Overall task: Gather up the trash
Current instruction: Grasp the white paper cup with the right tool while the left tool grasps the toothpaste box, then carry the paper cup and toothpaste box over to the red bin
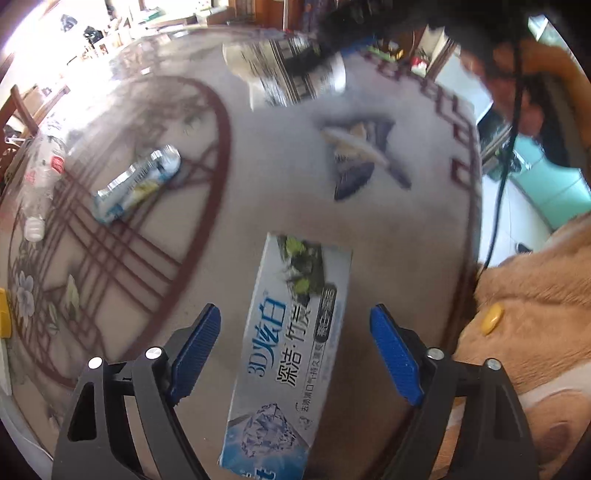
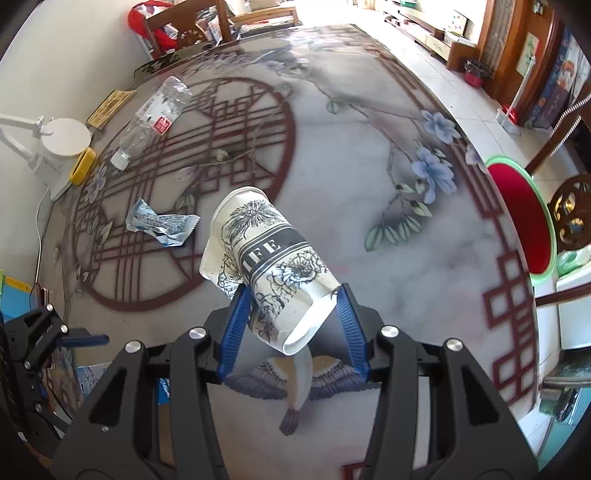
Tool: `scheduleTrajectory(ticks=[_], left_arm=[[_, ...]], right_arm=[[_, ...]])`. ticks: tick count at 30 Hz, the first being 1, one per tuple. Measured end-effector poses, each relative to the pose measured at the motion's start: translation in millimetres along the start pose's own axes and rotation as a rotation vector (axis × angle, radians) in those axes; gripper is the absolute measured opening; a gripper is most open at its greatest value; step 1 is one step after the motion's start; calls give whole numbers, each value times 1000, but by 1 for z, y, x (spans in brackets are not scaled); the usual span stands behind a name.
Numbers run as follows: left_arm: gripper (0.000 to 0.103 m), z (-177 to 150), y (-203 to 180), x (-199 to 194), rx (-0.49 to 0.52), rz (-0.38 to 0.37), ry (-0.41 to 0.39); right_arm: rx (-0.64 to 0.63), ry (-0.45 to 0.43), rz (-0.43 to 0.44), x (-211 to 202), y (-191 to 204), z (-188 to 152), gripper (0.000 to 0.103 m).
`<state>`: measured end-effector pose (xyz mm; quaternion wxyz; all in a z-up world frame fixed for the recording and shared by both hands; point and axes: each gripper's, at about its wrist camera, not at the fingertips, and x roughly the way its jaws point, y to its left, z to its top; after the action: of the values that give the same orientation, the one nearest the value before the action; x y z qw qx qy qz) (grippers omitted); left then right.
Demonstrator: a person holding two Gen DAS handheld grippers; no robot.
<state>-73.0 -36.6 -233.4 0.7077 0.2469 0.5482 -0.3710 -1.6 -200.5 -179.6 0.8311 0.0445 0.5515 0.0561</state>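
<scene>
My left gripper is open, its blue fingers on either side of a toothpaste box that lies on the patterned table; no pad touches it. My right gripper is shut on a crushed paper coffee cup and holds it tilted above the table; the cup also shows blurred in the left wrist view. A crumpled blue-white wrapper lies left of the cup, also seen in the left wrist view. An empty plastic bottle lies further back, and at the left edge of the left wrist view.
A white lamp base and a yellow object stand at the table's left edge. A red basin with a green rim sits beside the table at right. Wooden chairs stand behind. A person in a tan coat is at right.
</scene>
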Motion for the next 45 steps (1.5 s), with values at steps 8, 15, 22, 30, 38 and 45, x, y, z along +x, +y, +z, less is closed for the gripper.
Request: scheduleTrajectory(ticks=[8, 15, 22, 30, 38, 45], left_arm=[[48, 10, 22, -8, -206, -55, -112], [48, 32, 71, -41, -579, -1, -309], [48, 69, 82, -73, -696, 238, -406], [48, 120, 67, -91, -727, 277, -483], [48, 168, 45, -97, -751, 350, -508], [49, 209, 23, -105, -811, 398, -561]], right_arm=[[5, 4, -9, 2, 0, 3, 48], [7, -59, -17, -20, -1, 14, 47], [42, -179, -6, -65, -21, 31, 47], [55, -248, 9, -93, -61, 43, 47], [14, -256, 58, -98, -98, 57, 47], [-9, -279, 88, -104, -139, 72, 47]])
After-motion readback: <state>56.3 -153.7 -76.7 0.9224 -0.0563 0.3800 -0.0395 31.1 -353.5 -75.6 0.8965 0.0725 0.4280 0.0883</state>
